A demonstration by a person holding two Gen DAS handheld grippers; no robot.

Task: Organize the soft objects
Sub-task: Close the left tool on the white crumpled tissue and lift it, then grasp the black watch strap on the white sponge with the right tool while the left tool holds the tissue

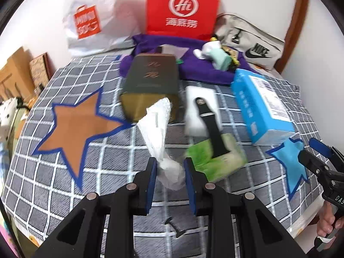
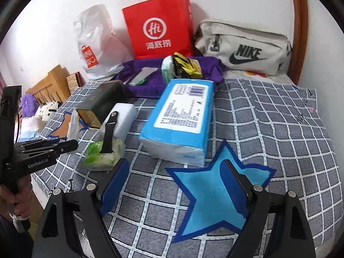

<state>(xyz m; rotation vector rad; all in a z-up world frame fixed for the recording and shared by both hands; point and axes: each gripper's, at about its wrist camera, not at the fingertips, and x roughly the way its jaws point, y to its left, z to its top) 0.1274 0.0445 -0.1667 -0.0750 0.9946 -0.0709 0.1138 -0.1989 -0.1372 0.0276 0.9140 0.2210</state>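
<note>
The left gripper (image 1: 169, 167) sits nearest the camera, its two blue-padded fingers partly apart, with a crumpled white tissue (image 1: 160, 129) between them. The left pad touches the tissue's bunched lower end; the right pad looks slightly clear of it, so whether the grip is firm cannot be told. The tissue rises up and ahead of the fingers. It looks very light, limp and easily torn, so the bunched base seems the best place to pinch, gently.

Just ahead and to the right of this gripper lies a green wet-wipe pack (image 1: 217, 161), soft and probably slippery in its film, with a black watch strap (image 1: 211, 126) resting across it and a white sponge block (image 1: 200, 109) beyond. To the left, flat on the checked bed cover (image 1: 53, 182), is a brown star patch (image 1: 75, 129). Farther ahead stands a dark box (image 1: 150, 86).

The right gripper (image 2: 176, 182) is spread wide and holds nothing, hovering over a blue star patch (image 2: 212, 195). Just beyond it lies a blue tissue pack (image 2: 182, 118), bulky, squashy and light; its narrow sides look best for grasping.
</note>
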